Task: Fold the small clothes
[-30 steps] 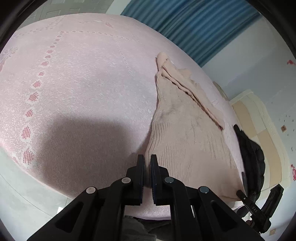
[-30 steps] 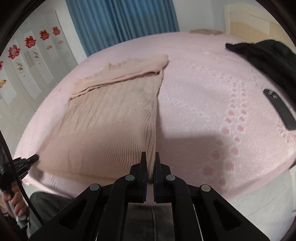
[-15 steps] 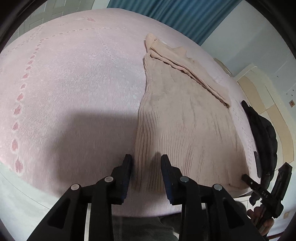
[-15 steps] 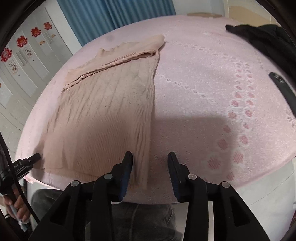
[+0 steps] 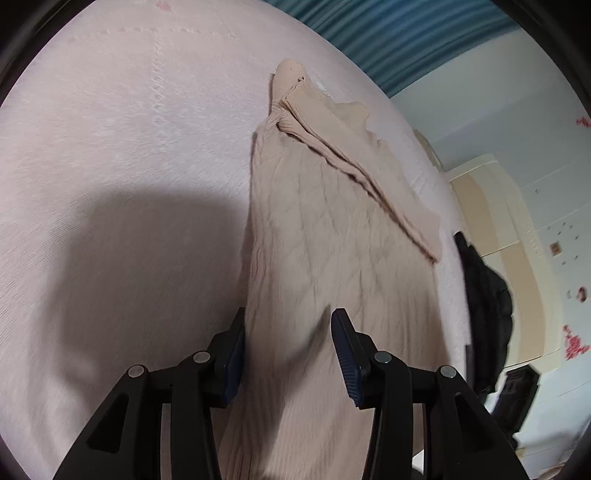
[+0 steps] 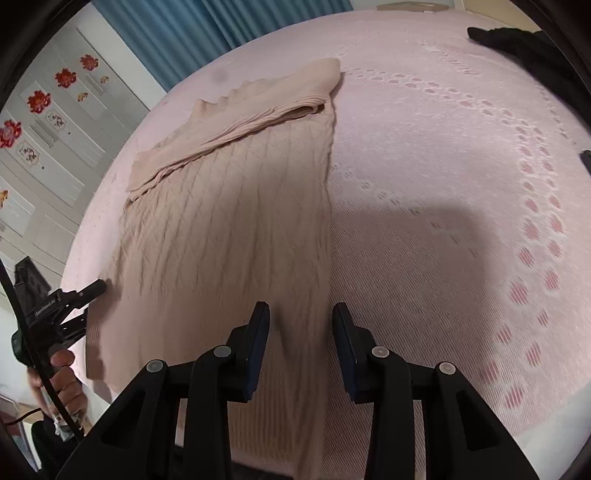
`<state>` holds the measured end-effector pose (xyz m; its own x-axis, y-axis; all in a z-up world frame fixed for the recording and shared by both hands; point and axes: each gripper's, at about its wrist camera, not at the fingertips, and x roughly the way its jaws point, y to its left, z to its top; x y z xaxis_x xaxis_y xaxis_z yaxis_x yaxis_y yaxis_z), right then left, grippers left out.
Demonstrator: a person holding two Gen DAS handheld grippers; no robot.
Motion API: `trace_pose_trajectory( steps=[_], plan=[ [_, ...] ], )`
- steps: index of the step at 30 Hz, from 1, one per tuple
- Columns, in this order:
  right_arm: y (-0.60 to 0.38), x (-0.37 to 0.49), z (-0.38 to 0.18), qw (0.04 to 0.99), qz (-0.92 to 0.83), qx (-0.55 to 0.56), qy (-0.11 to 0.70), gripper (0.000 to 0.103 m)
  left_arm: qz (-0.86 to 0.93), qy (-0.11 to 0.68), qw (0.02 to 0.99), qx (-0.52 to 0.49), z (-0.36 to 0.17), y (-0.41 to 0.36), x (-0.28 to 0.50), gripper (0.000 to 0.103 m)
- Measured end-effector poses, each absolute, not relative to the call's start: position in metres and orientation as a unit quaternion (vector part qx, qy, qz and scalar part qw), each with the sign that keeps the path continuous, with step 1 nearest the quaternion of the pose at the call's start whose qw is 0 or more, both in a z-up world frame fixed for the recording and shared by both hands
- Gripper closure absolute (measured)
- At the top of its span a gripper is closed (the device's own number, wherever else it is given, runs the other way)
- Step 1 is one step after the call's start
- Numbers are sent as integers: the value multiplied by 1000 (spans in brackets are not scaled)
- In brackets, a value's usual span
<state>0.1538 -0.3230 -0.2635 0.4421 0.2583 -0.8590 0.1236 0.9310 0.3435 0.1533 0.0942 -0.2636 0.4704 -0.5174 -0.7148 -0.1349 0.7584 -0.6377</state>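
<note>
Pink textured bedspread [image 6: 443, 155] under ribbed beige sweater [image 6: 229, 206]

No lettering anywhere is sharp enough to be read.

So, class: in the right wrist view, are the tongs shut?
No, the right tongs stand open over the sweater's edge.

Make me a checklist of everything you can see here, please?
Surface: pink bedspread with a dotted pattern.
Job's things: beige sweater lying flat, sleeves folded across the top.
Clutter: black clothing near the far right edge of the bed.
Grippers: left gripper and right gripper, jaws open over the sweater's near corners.
Cables: black cable by the left hand.
Surroundings: blue curtain, flower stickers on a wardrobe.
</note>
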Motion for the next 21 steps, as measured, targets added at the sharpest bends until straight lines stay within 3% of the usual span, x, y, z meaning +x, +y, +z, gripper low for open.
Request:
trace_pose_trajectory(
  steps=[11, 21],
  plan=[
    [-318, 144, -263, 831, 64, 169, 527, 67, -154, 478, 777, -379, -260, 112, 113, 67],
    [-310, 93, -258, 829, 78, 157, 531, 67, -182, 507, 771, -339, -265, 90, 44, 65]
  ],
)
